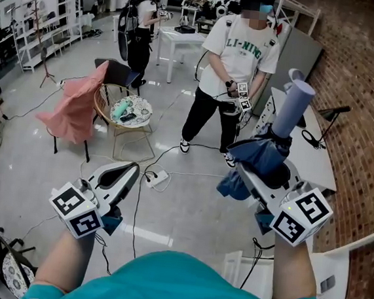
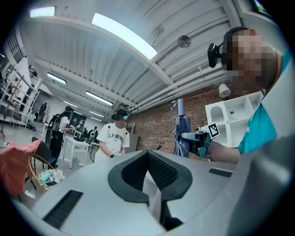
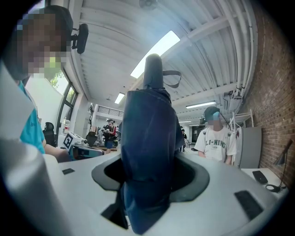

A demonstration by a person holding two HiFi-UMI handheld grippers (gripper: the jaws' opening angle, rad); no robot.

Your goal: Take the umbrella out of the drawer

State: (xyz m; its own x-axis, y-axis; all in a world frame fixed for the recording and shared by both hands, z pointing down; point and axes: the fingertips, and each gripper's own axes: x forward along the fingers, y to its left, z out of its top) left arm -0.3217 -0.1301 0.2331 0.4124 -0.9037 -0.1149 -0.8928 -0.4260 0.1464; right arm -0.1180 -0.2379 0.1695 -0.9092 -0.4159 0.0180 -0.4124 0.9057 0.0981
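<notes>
I hold both grippers raised in the air over the floor. The folded dark blue umbrella [image 1: 263,156] stands upright between the jaws of my right gripper [image 1: 254,172], its pale lavender handle [image 1: 294,104] pointing up. In the right gripper view the umbrella [image 3: 150,138] fills the gap of that gripper [image 3: 152,173], and the pads press on its fabric. My left gripper [image 1: 130,170] hovers at the lower left with nothing in it. In the left gripper view its jaws [image 2: 148,154] meet at the tips. From there the umbrella [image 2: 182,131] shows off to the right. No drawer is in view.
A person in a white T-shirt [image 1: 239,55] stands ahead. A rattan side table [image 1: 128,116] and a chair draped in pink cloth [image 1: 78,105] stand at left. Cables and a power strip [image 1: 157,177] lie on the floor. A white table [image 1: 314,161] lines the brick wall [image 1: 369,71] at right.
</notes>
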